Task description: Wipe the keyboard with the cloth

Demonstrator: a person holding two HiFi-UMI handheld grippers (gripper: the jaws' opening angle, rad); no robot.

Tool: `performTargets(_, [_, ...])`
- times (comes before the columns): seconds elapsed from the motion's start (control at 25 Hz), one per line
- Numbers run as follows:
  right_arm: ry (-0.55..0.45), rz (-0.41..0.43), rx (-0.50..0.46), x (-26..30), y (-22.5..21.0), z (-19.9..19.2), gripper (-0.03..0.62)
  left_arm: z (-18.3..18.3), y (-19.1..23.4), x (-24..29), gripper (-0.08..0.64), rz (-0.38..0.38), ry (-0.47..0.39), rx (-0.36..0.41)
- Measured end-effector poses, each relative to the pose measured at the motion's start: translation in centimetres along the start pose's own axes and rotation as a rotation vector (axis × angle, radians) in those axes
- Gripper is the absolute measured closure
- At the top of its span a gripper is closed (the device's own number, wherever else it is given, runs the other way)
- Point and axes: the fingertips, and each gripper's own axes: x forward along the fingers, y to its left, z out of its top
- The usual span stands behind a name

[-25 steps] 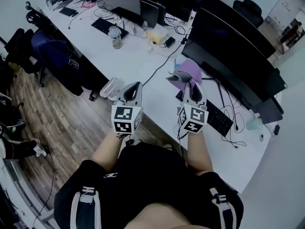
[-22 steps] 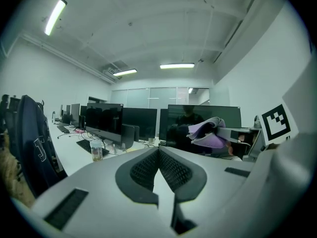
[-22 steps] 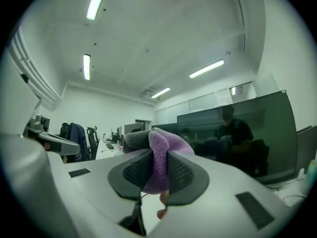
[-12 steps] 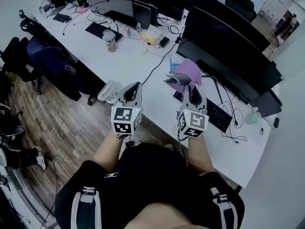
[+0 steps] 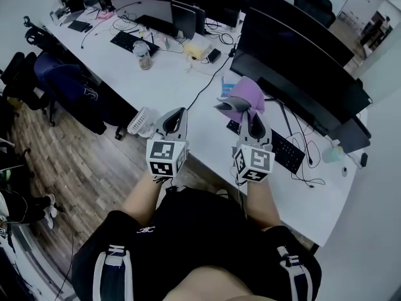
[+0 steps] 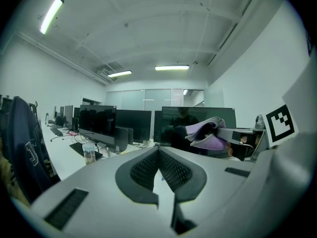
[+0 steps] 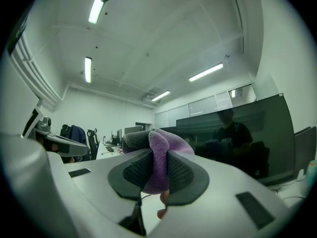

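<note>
A purple cloth (image 5: 243, 95) hangs bunched above the white desk (image 5: 182, 83), pinched in my right gripper (image 5: 245, 113), which is shut on it. In the right gripper view the cloth (image 7: 159, 158) fills the gap between the dark pads. The black keyboard (image 5: 280, 151) lies on the desk just right of and below that gripper, partly hidden by it. My left gripper (image 5: 173, 121) is held level beside the right one, over the desk's near edge, shut with nothing in it. In the left gripper view the cloth (image 6: 208, 133) shows at the right, held in the other gripper.
Large dark monitors (image 5: 294, 55) stand along the desk's far side. A clear jar (image 5: 143, 54), another keyboard (image 5: 127, 41), cables and small items lie further left. A small white fan (image 5: 140, 120) sits by the desk edge. Office chairs (image 5: 59, 74) stand on the wooden floor at the left.
Both grippers keep their hold and pose; the view has drifted slightly, so the desk and monitors sit a little differently in the picture.
</note>
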Motion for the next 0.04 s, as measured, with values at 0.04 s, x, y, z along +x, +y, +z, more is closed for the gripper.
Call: performTargets(0.04, [-0.002, 0.004, 0.002, -0.03, -0.05, 0.03, 0.503, 0.06, -0.12, 0.09, 0.549, -0.001, 0.000, 0.001])
